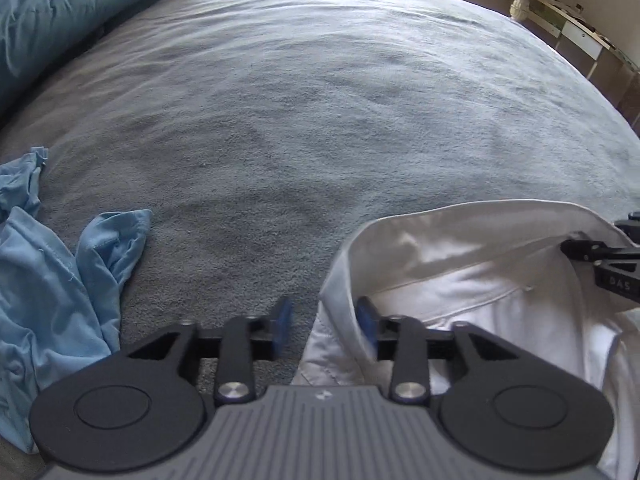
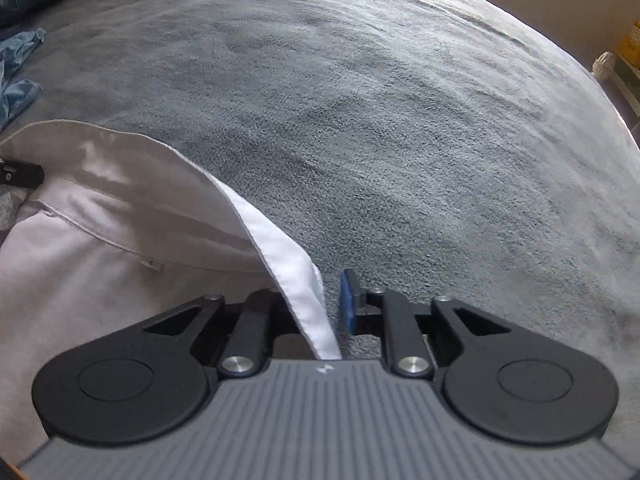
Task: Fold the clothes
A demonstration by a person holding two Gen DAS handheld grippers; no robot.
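I see the shirt (image 1: 480,280) on the bed (image 1: 320,120), near edge, right of centre. My left hand-held gripper (image 1: 326,328) straddles its left collar edge, my right hand-held gripper (image 2: 320,308) its right edge. A second garment (image 1: 52,280) lies crumpled left of the shirt, apart. Pillow (image 1: 72,12) at far left. Shelf (image 1: 568,20) beyond the bed, far right.
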